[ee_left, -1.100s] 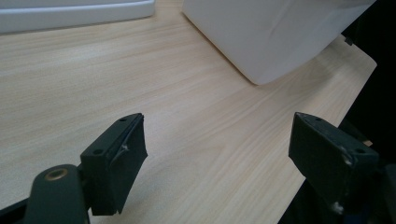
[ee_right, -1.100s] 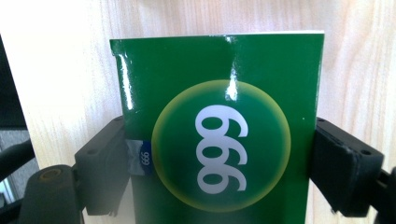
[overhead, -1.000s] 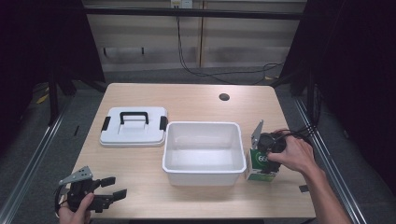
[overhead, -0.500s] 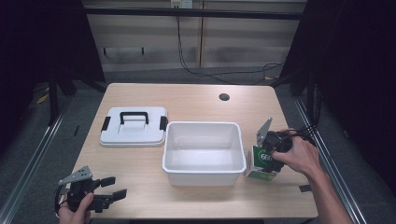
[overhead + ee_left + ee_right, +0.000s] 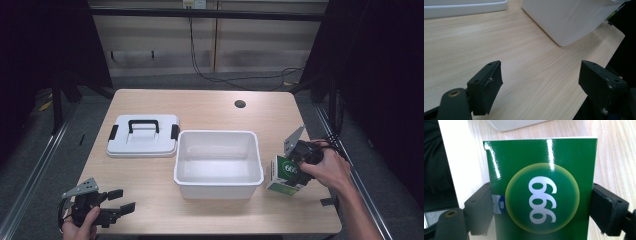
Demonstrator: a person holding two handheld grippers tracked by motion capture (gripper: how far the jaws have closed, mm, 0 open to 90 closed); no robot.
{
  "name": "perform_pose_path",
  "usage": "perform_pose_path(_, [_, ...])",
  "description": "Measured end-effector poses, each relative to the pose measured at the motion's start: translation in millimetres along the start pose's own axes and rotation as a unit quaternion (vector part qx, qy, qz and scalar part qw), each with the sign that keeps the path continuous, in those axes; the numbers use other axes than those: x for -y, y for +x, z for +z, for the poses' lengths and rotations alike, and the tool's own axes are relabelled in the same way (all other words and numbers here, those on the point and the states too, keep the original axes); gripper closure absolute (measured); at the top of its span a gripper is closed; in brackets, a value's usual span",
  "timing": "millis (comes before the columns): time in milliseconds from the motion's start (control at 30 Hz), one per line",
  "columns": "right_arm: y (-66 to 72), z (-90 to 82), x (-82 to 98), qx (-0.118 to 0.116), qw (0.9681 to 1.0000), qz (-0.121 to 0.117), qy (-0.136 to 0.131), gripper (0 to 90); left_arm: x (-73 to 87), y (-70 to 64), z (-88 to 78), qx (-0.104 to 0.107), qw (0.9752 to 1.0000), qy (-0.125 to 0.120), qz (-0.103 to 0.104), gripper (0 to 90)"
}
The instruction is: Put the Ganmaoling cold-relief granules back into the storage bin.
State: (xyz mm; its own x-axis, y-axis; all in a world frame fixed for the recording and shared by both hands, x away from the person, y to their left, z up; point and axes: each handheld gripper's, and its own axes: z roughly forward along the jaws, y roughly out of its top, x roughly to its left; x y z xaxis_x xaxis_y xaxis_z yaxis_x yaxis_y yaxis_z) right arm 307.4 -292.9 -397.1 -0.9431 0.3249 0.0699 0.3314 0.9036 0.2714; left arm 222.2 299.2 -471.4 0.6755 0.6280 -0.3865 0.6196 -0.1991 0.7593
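A green box (image 5: 286,173) marked 999 stands just right of the white bin (image 5: 218,162), and my right gripper (image 5: 294,172) is shut on it. In the right gripper view the box (image 5: 541,190) sits between both jaws, which press its two sides. My left gripper (image 5: 121,202) rests near the table's front left corner, held by a hand, open with nothing between its fingers (image 5: 485,87). Bare wood lies between those jaws in the left gripper view, with the bin's wall (image 5: 571,17) beyond.
A white lid with a black handle (image 5: 143,135) lies left of the bin. A round cable hole (image 5: 240,104) is at the table's back right. The table's front edge (image 5: 599,65) runs close to the left gripper.
The right gripper with the green box has shifted slightly toward the front of the table. The left gripper has stayed put.
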Motion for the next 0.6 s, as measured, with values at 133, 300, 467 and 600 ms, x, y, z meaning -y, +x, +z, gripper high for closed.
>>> perform_pose_path(133, [2.4,-5.2,3.4,0.003,0.9999,0.012,-0.011,16.2,0.1,0.2,-0.5,-0.002,1.0000,-0.001,0.000,19.0])
perform_pose_path(300, [3.2,-11.4,7.3,-0.004,0.9996,0.013,-0.027,16.1,0.0,0.0,-0.3,-0.001,1.0000,-0.001,0.000,19.0])
perform_pose_path(467, [2.7,-19.7,13.0,-0.005,0.9985,0.018,-0.051,16.2,-0.1,0.2,-0.7,0.001,1.0000,-0.002,-0.001,19.0])
perform_pose_path(600, [3.5,-26.6,15.2,-0.003,0.9977,0.012,-0.067,16.1,-0.1,0.0,-0.6,0.000,1.0000,-0.002,0.000,19.0])
